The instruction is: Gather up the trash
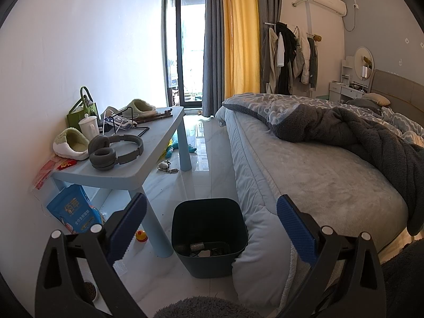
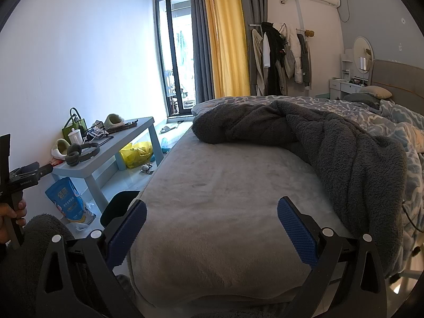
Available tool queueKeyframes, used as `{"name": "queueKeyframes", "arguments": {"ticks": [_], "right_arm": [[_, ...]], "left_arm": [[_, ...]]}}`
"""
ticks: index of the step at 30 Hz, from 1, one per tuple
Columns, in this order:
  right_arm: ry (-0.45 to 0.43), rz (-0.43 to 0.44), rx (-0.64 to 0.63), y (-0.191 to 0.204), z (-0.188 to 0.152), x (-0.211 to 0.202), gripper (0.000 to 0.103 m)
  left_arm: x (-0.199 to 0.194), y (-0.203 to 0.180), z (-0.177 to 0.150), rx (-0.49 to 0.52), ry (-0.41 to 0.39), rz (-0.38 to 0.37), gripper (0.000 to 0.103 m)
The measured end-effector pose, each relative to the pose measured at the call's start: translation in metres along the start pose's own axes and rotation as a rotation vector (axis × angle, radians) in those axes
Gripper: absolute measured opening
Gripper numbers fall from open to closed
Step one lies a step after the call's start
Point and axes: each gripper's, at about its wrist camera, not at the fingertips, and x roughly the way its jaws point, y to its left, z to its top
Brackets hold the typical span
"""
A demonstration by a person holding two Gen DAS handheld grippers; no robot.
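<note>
The left gripper (image 1: 210,228) gapes empty above the dark square plastic trash bin (image 1: 209,235) at 6 o'clock. The right gripper (image 2: 212,228), spread and empty, hovers over the grey plush-covered bed (image 2: 225,198).

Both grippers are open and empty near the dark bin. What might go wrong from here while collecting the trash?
1. The bin stands tight between the table leg and the bed edge; the left gripper could bump it or tip it.
2. On the table, headphones and slippers are not trash; they might be grabbed by mistake.
3. The right gripper faces only the bed, so floor litter is out of its view.
</note>
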Motion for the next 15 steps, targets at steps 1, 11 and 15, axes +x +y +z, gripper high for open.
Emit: {"name": "queueKeyframes", "arguments": {"ticks": [1, 11, 15], "right_arm": [[0.0, 0.0, 0.0, 0.0004, 0.0001, 0.0002, 0.1], [0.0, -0.001, 0.0, 0.0007, 0.0004, 0.0001, 0.1], [0.0, 0.0, 0.0, 0.0, 0.0004, -0.0001, 0.1]], "left_arm": [[-0.0001, 0.0, 0.0, 0.0, 0.0, 0.0, 0.1], [-0.0003, 0.0031, -0.0013, 0.0, 0.004, 0.002, 0.1], [0.0, 0.0034, -0.0013, 0.001, 0.003, 0.003, 0.1]]}}
